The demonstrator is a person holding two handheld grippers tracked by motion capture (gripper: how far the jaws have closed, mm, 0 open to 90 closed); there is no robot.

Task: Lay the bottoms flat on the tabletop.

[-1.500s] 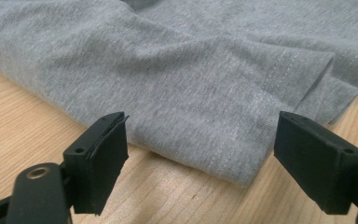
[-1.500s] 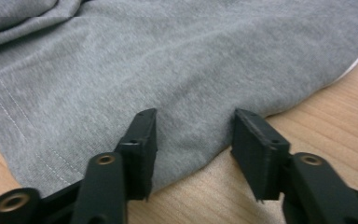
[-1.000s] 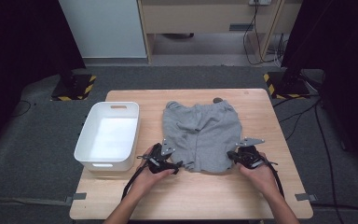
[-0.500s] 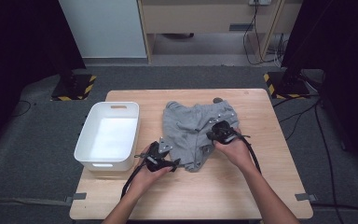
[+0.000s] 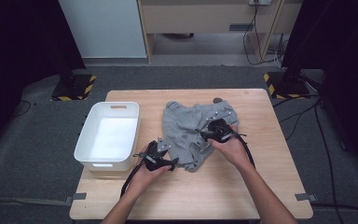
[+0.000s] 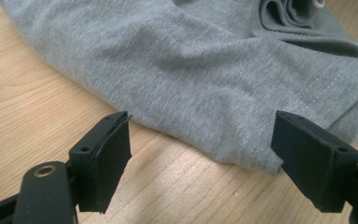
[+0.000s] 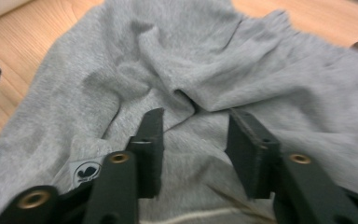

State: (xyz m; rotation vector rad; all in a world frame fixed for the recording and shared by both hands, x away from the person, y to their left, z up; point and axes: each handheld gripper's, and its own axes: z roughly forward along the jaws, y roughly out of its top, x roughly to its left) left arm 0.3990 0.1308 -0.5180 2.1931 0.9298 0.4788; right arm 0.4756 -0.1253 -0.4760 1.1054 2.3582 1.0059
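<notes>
A grey knit garment (image 5: 186, 123) lies crumpled on the wooden table (image 5: 214, 196). My left gripper (image 5: 172, 163) rests at its near-left hem, open. In the left gripper view the hem edge (image 6: 242, 154) lies on the wood between the wide-apart jaws of that gripper (image 6: 200, 154), and neither jaw touches it. My right gripper (image 5: 206, 136) sits over the garment's right-middle. Its jaws have just been opening. In the right gripper view they stand apart over a fold of the cloth (image 7: 186, 100), around the gripper's midpoint (image 7: 193, 140), pressing on nothing. A small label (image 7: 86, 170) shows by the left jaw.
A white plastic bin (image 5: 91, 154) stands on the table's left side, beside my left hand. A small dark object (image 5: 218, 99) peeks out behind the garment's far edge. Bare wood lies to the right and along the near edge.
My right gripper has moved from the garment's near-right corner up and inward, carrying that side over onto the middle, and its jaws have since opened. The left gripper has stayed put.
</notes>
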